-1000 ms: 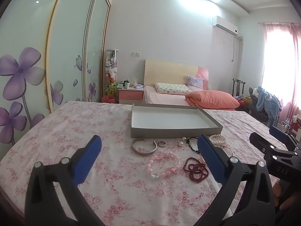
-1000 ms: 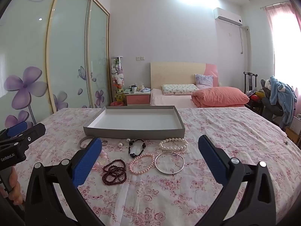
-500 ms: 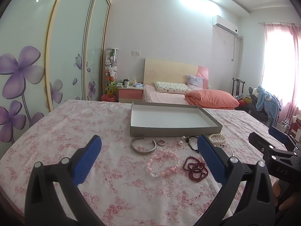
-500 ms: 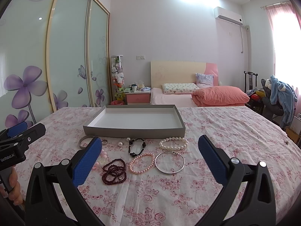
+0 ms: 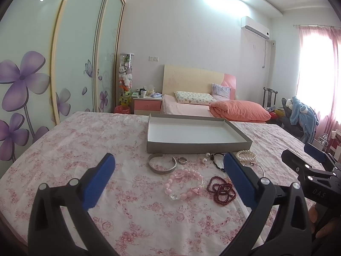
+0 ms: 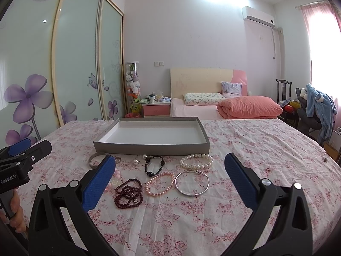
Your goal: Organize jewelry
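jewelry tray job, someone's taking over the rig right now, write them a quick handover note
Left gripper: open, empty, hovering over the floral cloth.
Right gripper: open, empty, also hovering.
Grey tray: holds nothing yet.
All the jewelry lies on the cloth in front of the tray: silver cuff, ring, chunky pink bead bracelet, dark red bead strand, black bead bracelet, pink pearl bracelet, white pearl bracelet, thin silver bangle, two loose pearls.
Done: nothing. Left: move every piece into the tray.
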